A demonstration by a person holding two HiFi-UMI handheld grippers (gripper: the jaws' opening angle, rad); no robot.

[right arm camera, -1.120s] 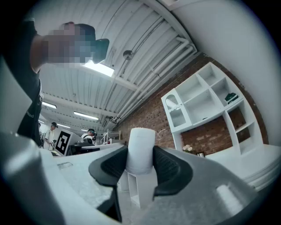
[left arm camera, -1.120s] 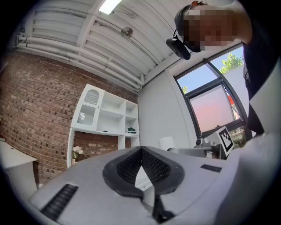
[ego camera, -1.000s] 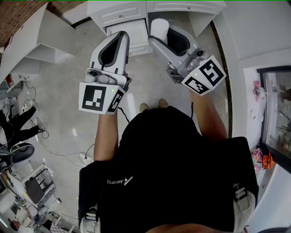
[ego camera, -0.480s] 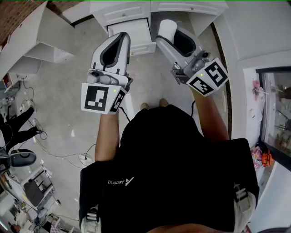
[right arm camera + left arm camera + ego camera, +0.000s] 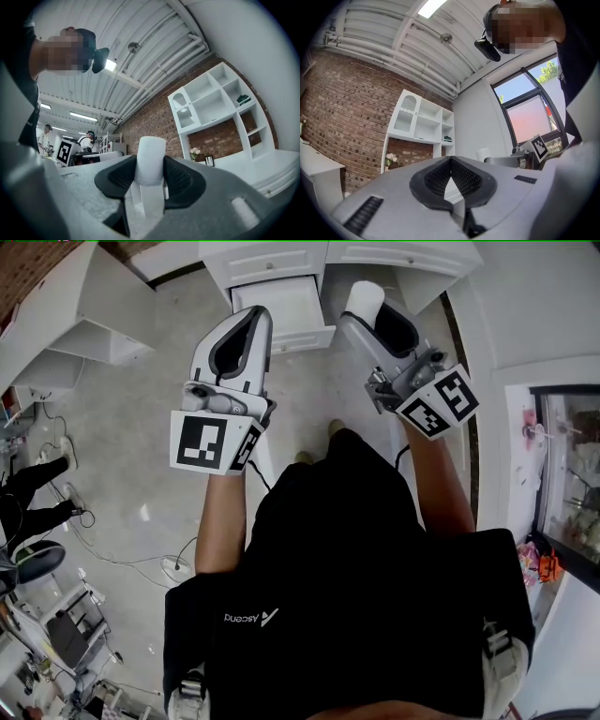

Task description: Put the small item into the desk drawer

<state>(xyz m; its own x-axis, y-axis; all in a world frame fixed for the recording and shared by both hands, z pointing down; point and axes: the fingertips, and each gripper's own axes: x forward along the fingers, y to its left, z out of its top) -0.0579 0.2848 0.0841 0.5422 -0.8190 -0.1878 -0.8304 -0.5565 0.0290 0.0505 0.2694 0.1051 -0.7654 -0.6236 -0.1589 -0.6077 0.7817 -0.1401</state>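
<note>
Holding: right gripper (image 5: 150,174) fingers (image 5: 182,180) clamp the small item (image 5: 151,159) from both sides; it's a stubby white cylinder sticking up past the pads.
Left fingers: left gripper (image 5: 451,161) fingers (image 5: 472,182) are tip to tip with nothing between them, so it's idle.
Item position: in the head view the small item (image 5: 364,296) is in the air in the right gripper (image 5: 368,315), just right of the drawer (image 5: 281,307), not over its cavity.
Drawer: pulled out of the counter (image 5: 272,257); the inside looks bare as far as it shows.
Left gripper place: left gripper (image 5: 251,315) is just below the drawer in the frame, over the floor (image 5: 141,427).
Change: over the last second the item and right gripper slid right in the head view. The drawer shifted right and up too, so it's mostly the person closing in on the counter. Grip is unchanged and the left gripper has barely moved.
Meaning: probably still the carry or approach step; the item isn't placed yet.
Next need: likely a swing left over the cavity, then lower, then release.
Risk: letting go early would drop it beside the drawer front.
</note>
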